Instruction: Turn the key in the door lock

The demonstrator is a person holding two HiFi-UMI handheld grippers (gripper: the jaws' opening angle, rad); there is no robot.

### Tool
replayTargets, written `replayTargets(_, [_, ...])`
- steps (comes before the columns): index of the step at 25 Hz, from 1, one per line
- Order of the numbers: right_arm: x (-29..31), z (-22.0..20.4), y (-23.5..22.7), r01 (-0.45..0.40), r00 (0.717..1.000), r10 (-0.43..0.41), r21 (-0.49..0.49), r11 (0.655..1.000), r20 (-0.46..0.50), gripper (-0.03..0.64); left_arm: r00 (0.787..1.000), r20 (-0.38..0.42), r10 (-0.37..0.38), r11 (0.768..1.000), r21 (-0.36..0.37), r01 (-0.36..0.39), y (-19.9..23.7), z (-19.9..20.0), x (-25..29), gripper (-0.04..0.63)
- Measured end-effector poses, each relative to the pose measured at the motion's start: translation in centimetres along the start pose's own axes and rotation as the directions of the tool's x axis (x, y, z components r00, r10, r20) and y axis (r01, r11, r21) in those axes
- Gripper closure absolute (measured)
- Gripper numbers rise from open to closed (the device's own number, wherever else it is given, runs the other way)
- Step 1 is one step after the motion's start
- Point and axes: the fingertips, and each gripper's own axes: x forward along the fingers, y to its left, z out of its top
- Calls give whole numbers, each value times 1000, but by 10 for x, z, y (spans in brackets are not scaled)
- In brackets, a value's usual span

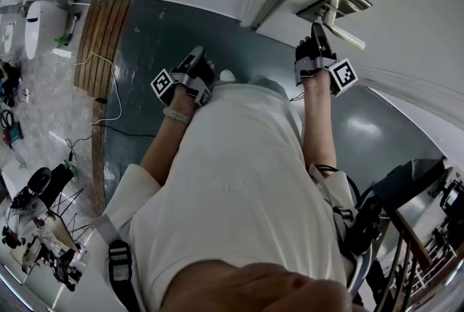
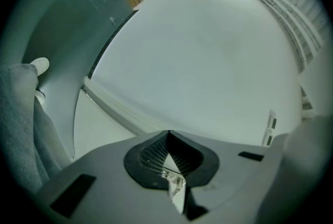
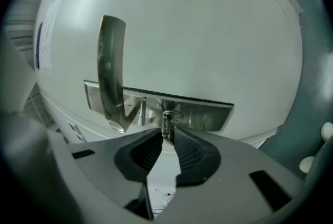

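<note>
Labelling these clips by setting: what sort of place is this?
Indoors, likely a workshop or lab room: a white door with a metal handle, a grey floor, and cables and gear along the left.

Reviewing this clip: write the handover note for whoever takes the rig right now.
Right gripper: shut on the key, which sits in the lock plate beside the door handle.
Left gripper: shut, empty, held off to the side, touching nothing.
Done: key gripped.
Left: turn the key. Whether it has turned at all can't be told.
</note>
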Motion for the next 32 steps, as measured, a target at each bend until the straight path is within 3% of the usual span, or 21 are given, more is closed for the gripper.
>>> replayTargets(2, [1,1,0,-10,1000,10,-19,1000,-9,536,1000,-7,-5,1000,4,5,-1,-3,1,589])
replayTargets(7, [-1,0,-8,-18,999,20,67,998,-36,525,999,-53,1,1000,26,1,6,-13,12,589])
replayTargets(9, [-9,-4,-3,-46,997,49,50,998,-62,523,996,-93,-11,998,55,16,2,-25,18,589])
replayTargets(11, [-24,-14,12,-95,988,86,-65,993,-130,524,987,-155,-32,992,115,50,-8,-45,18,589])
replayTargets(13, [-37,-30,27,-139,971,72,-295,945,-226,524,972,-227,-60,977,185,104,-19,-67,19,589])
replayTargets(14, [-41,-37,34,-166,963,50,-434,885,-265,525,962,-264,-76,967,217,136,-25,-77,20,589])
replayTargets(15, [-45,-43,42,-202,955,34,-566,799,-294,525,950,-298,-89,954,248,168,-31,-88,22,589])
replayTargets(17, [-54,-52,63,-293,941,36,-755,586,-337,525,931,-349,-111,926,305,225,-42,-113,22,589])
replayTargets(19, [-71,-57,83,-381,918,55,-837,392,-392,525,916,-381,-126,896,353,270,-49,-143,18,589])
replayTargets(20, [-83,-56,90,-417,905,61,-851,320,-420,525,909,-396,-126,880,378,287,-48,-160,15,589])
replayTargets(22, [-114,-46,89,-464,885,78,-854,235,-460,526,898,-427,-108,844,438,310,-33,-200,7,589])
replayTargets(24, [-153,-24,76,-486,874,115,-849,206,-473,525,896,-437,-80,799,509,320,-4,-245,-2,589])
replayTargets(27, [-203,9,78,-520,853,175,-830,204,-491,526,911,-406,-72,752,578,317,17,-308,-17,589])
replayTargets(32, [-295,46,82,-567,824,248,-754,331,-510,526,925,-371,-74,749,592,298,43,-410,-67,589])
